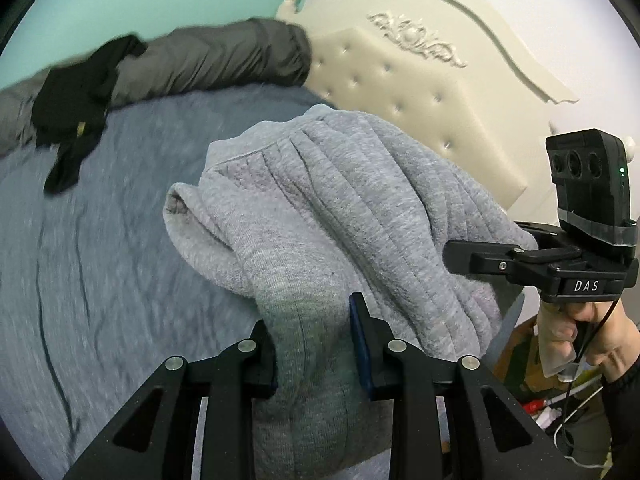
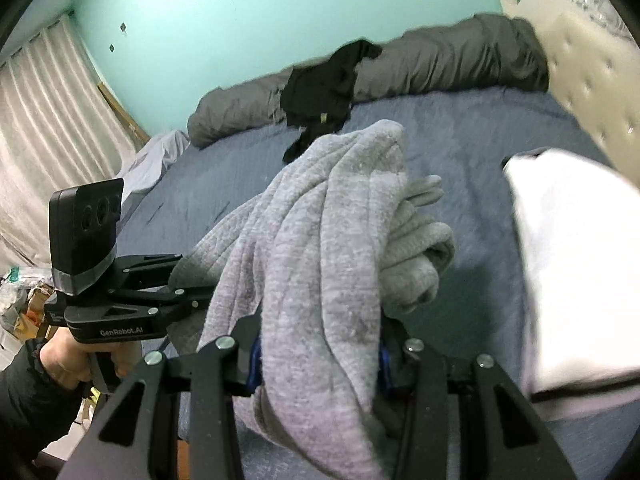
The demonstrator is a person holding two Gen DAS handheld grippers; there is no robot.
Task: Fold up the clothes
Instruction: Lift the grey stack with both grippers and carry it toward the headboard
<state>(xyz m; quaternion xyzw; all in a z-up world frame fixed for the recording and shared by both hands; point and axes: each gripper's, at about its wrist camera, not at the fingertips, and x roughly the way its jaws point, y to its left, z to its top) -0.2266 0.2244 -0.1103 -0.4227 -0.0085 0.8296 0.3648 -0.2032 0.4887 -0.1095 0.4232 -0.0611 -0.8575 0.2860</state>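
Grey sweatshirt [image 1: 340, 208] hangs bunched above the blue bedspread [image 1: 80, 260], clamped between the fingers of both your left gripper [image 1: 314, 344] and right gripper [image 2: 318, 354].

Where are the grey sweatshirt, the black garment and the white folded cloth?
grey sweatshirt [image 1: 352, 184]: left wrist view, quilted middle panel.
black garment [image 2: 320, 88]: right wrist view, its bunched centre.
white folded cloth [image 2: 576, 264]: right wrist view, top face.
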